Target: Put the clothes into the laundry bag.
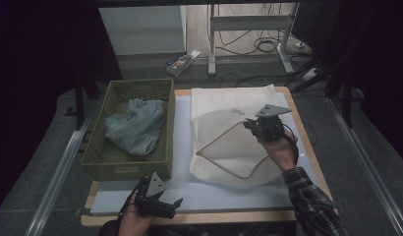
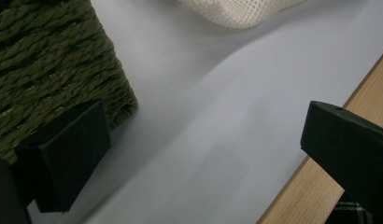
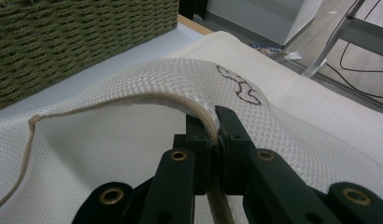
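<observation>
Worktop: wooden board under a pale sheet.
Mesh bag: cream, flat on the worktop's right half, its corded rim lifted.
Basket: green, woven, at left, holding a blue garment.
Right hand-held gripper: jaws clamped on the bag's rim.
Left hand-held gripper: jaws apart, at the near edge beside the basket.

Dim up high, I saw black corners all round; my left jaws were blurred close up, soft shadow fell on the mat, no glare.
</observation>
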Demonstrator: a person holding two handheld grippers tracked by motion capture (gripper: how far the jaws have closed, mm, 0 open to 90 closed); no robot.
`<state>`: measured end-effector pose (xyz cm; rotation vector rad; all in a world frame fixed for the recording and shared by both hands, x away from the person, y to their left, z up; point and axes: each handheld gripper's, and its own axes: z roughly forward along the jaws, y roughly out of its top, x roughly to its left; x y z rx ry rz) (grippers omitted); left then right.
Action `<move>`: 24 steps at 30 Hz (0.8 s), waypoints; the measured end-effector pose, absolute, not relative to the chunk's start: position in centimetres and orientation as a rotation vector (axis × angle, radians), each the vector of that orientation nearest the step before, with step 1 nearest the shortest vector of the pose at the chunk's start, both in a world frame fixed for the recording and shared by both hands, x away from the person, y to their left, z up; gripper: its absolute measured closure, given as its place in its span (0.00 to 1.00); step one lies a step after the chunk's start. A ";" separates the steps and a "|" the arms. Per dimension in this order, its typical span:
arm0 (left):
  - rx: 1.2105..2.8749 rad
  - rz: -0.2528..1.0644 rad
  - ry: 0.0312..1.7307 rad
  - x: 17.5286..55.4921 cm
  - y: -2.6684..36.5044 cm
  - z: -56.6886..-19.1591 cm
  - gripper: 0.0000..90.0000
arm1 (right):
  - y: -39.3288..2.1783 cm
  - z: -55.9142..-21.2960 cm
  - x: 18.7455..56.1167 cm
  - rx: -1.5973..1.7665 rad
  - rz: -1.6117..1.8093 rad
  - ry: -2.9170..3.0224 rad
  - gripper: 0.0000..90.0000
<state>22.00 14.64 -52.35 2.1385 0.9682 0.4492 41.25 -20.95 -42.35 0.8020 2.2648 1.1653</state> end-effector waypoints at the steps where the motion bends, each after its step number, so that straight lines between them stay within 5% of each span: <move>1: 2.138 0.450 0.968 22.0 14.6 -52.3 0.02 | -20.9 -42.2 41.3 0.802 1.165 2.266 0.93; 24: 2.115 0.413 0.982 22.0 14.7 -52.3 0.02 | -20.2 -39.7 42.0 0.785 1.241 2.231 0.93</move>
